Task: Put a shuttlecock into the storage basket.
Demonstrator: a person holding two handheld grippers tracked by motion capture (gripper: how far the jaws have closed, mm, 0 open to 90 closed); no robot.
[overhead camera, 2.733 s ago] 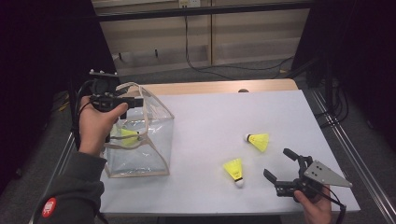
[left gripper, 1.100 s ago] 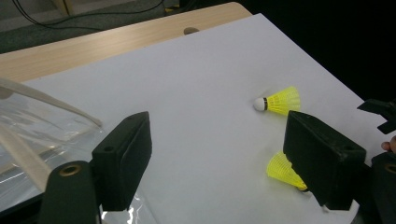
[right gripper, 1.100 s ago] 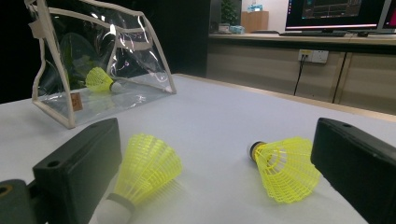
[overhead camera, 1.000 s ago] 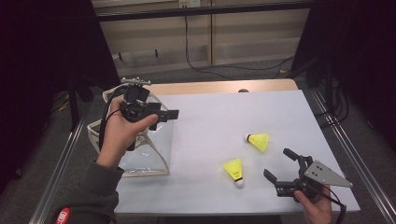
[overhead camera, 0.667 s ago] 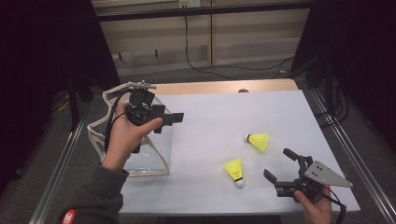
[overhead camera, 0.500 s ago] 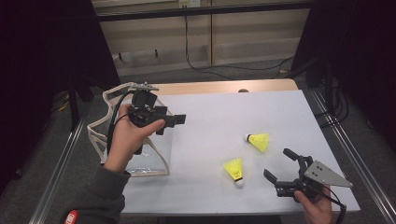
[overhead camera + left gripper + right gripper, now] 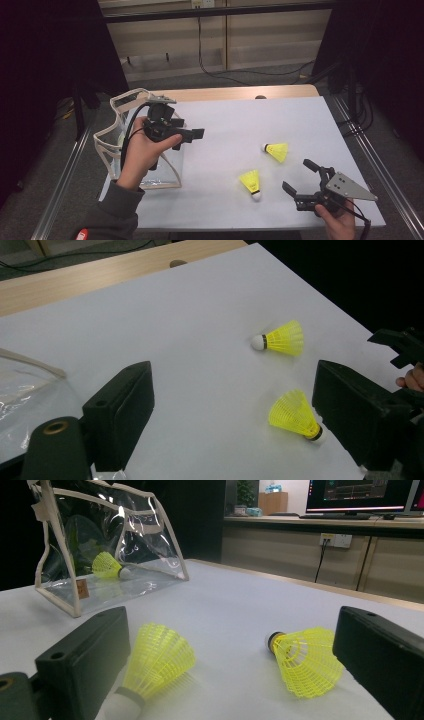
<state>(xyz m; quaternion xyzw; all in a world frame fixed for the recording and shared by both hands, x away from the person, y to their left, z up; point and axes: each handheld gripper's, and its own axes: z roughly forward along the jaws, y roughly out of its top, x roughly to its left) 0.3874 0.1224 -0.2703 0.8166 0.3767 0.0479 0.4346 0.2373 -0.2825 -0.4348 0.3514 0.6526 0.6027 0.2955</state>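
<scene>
Surface: white sheet over a wooden top; I see everything resting on or held above it.
Clear bag: transparent pouch with cream trim, standing open at the surface's left edge; in the right gripper view I see one yellow shuttlecock lying inside.
Left gripper: I hold it above the bag's right side, pointed toward the middle of the surface; its fingers have just been opening and stand wide apart with nothing between them.
Right gripper: I hold it low at the near right corner; fingers spread, empty, aimed at the two loose shuttlecocks.
Near shuttlecock: yellow skirt, white cork toward me, just left of the right gripper.
Far shuttlecock: on its side, cork pointing left, near the first but apart.
</scene>
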